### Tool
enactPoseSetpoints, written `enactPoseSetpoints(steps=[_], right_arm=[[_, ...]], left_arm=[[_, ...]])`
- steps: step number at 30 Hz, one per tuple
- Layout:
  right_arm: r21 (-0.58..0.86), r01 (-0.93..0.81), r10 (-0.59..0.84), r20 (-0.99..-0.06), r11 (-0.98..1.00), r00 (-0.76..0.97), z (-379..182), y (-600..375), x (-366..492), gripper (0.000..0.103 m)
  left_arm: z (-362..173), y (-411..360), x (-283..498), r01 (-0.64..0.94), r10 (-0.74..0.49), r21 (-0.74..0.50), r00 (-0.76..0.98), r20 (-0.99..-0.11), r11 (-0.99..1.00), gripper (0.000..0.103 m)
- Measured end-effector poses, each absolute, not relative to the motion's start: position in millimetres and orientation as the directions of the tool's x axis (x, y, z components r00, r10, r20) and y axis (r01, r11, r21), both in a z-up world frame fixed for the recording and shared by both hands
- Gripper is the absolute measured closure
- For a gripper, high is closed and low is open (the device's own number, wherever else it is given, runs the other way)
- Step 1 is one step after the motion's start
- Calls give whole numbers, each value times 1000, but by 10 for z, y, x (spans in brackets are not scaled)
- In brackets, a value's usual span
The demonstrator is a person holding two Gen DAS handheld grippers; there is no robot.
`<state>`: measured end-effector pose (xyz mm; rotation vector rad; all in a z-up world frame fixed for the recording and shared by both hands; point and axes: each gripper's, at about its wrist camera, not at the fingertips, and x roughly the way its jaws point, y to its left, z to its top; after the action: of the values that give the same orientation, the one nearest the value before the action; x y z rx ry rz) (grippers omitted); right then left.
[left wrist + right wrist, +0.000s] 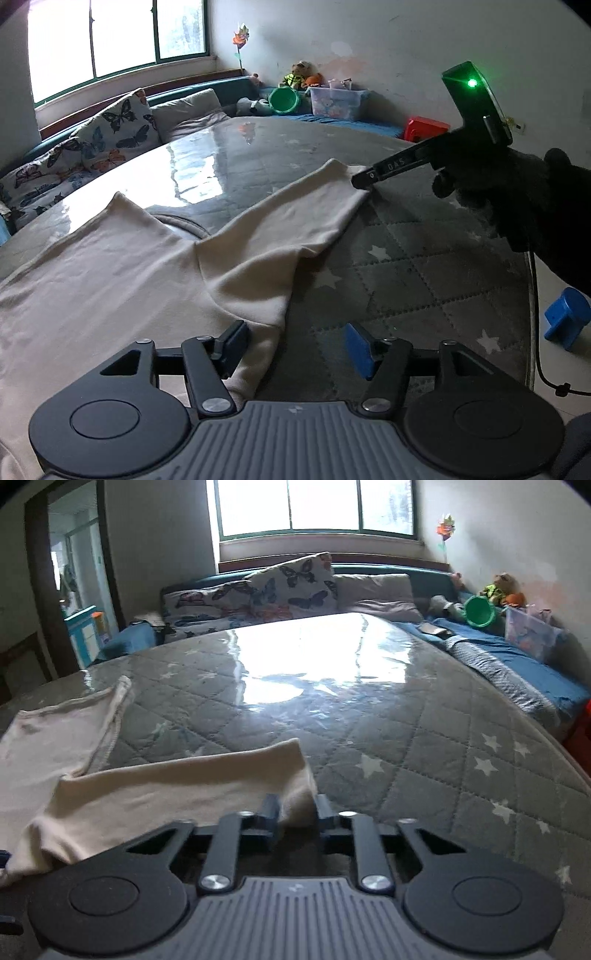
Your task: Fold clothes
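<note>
Mattress [388, 738] quilted grey with stars, left tool [295, 343] spread wide, right tool [297, 808] clamping shirt [129, 266] sleeve

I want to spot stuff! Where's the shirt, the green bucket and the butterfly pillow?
shirt [122, 273]: left wrist view, flat body.
green bucket [283, 100]: left wrist view, its inside.
butterfly pillow [295, 581]: right wrist view, printed front.

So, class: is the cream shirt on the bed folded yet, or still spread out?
Still spread out. The cream shirt lies flat on the bed, both sleeves extended; the right gripper pinches one sleeve end, and the left gripper is open.
</note>
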<state>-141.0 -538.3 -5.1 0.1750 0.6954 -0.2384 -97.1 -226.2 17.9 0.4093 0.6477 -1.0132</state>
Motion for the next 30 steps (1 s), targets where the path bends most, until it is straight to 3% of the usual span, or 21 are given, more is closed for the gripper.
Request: enactPoseSetpoints(steps=[9, 16, 20, 30], right_arm=[[168, 284, -141, -573, 944, 807, 317, -5444, -1425, 93], [155, 230, -126, -494, 961, 860, 691, -5267, -1295, 93], [139, 228, -133, -487, 964, 863, 735, -5255, -1267, 93], [148, 228, -130, -484, 962, 865, 750, -5353, -1244, 93]], left_arm=[[157, -2367, -952, 875, -658, 9, 370, -656, 484, 35], [242, -2405, -979, 880, -689, 5, 375, -620, 474, 32], [290, -2569, -879, 878, -708, -13, 376, -598, 478, 27], [111, -2919, -814, 888, -714, -96, 293, -636, 450, 27]])
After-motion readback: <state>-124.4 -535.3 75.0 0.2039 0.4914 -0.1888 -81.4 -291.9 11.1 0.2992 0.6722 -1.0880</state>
